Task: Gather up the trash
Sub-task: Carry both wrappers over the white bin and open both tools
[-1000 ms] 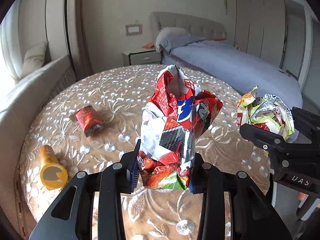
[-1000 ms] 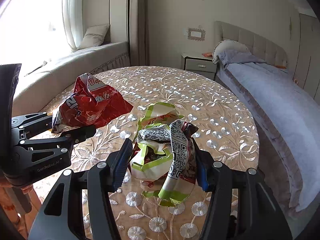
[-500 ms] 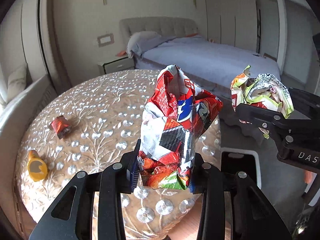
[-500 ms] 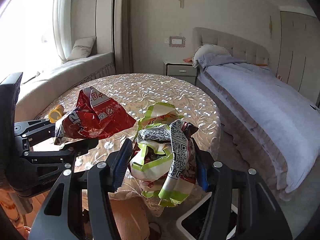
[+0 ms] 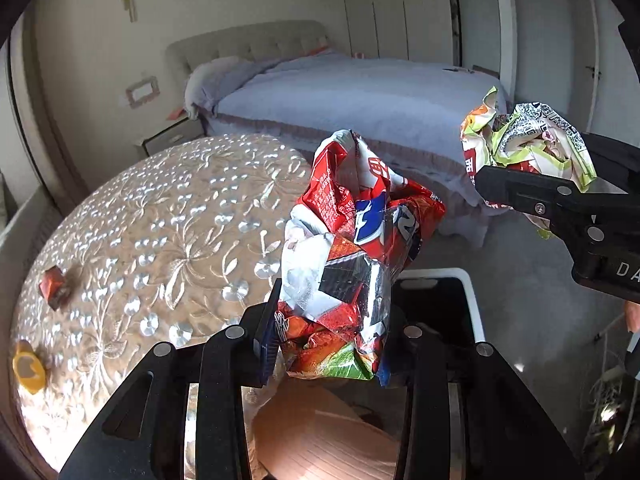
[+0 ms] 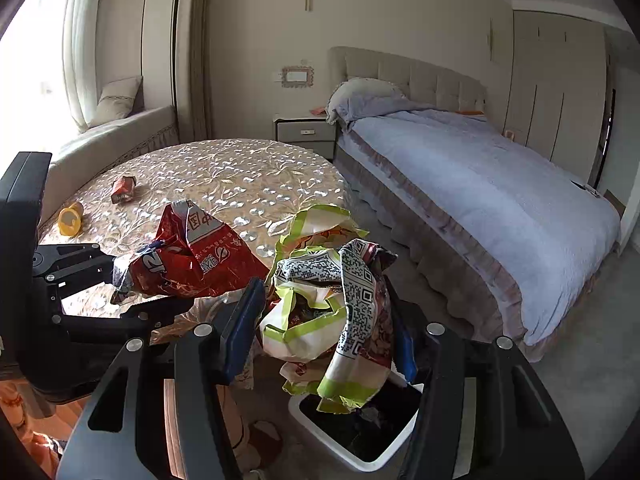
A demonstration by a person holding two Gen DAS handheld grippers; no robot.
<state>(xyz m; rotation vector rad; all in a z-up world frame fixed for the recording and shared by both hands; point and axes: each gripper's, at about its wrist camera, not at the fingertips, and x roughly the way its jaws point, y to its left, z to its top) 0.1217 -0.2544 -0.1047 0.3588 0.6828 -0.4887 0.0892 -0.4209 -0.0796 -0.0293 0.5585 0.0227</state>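
Note:
My left gripper (image 5: 326, 344) is shut on a crumpled red snack bag (image 5: 352, 256), held in the air past the table's edge above a white-rimmed trash bin (image 5: 472, 304). My right gripper (image 6: 328, 340) is shut on a crumpled green and white wrapper (image 6: 332, 300) with a QR code, held right over the same bin (image 6: 320, 428). In the left wrist view the right gripper (image 5: 532, 192) and its wrapper (image 5: 528, 144) hang at the upper right. In the right wrist view the left gripper (image 6: 132, 284) and the red bag (image 6: 188, 260) are at the left.
A round table (image 5: 168, 240) with a floral cloth holds a small red wrapper (image 5: 54, 286) and a yellow bottle (image 5: 28, 368) at its far left. A bed (image 6: 480, 184) stands to the right of the bin, with a nightstand (image 6: 306, 134) behind.
Both grippers have carried their wrappers off the table to the right and now hang over the trash bin on the floor. Both grips have stayed shut.

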